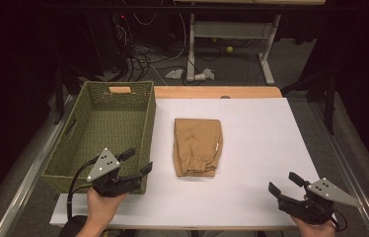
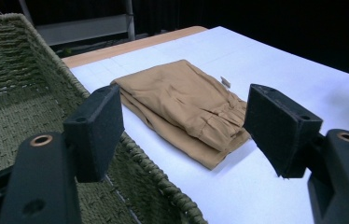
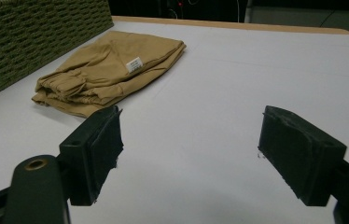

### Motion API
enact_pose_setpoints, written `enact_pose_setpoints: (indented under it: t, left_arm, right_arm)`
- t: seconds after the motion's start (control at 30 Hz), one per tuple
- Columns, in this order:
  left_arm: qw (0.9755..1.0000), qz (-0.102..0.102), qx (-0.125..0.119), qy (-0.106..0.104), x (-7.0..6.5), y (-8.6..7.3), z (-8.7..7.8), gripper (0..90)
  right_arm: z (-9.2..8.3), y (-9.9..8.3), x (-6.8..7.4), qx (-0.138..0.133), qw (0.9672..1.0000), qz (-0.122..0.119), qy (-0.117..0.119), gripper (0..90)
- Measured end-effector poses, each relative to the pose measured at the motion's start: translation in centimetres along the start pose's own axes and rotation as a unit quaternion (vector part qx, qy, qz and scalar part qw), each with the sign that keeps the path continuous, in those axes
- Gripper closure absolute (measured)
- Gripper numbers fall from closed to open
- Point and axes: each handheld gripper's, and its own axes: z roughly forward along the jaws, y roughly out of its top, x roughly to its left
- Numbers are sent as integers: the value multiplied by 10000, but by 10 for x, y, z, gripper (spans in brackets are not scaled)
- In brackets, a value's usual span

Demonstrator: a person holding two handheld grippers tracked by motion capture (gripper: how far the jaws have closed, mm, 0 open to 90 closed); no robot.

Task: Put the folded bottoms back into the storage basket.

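A folded tan garment (image 1: 197,146) lies flat in the middle of the white table top (image 1: 256,148), its elastic waistband toward the near side; in the right gripper view a small white label shows on the garment (image 3: 112,70). My left gripper (image 1: 137,161) hovers open over the near right corner of the green woven basket (image 1: 104,129), its jaws aimed toward the garment (image 2: 186,109) with nothing between them. My right gripper (image 1: 285,184) rests open near the table's front right corner, jaws wide apart and empty, pointing left toward the garment.
The basket (image 2: 9,93) is deep and holds nothing, and it fills the table's left side. A strip of wood (image 1: 217,92) runs along the far table edge. Beyond it stand desk legs (image 1: 191,44) and cables on the floor.
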Motion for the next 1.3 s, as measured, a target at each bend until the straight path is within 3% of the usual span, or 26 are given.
enact_pose_setpoints:
  t: [0.47,0.9,1.3]
  left_arm:
    - [9996,157,133,-179,-11,6,13,265]
    - [9993,88,191,-306,-13,9,23,255]
    - [9983,185,271,-480,-24,14,40,254]
  right_arm:
    - [0,0,0,11,10000,4,-10,224]
    - [1,0,0,18,10000,8,-12,224]
    - [1,0,0,28,10000,17,-8,223]
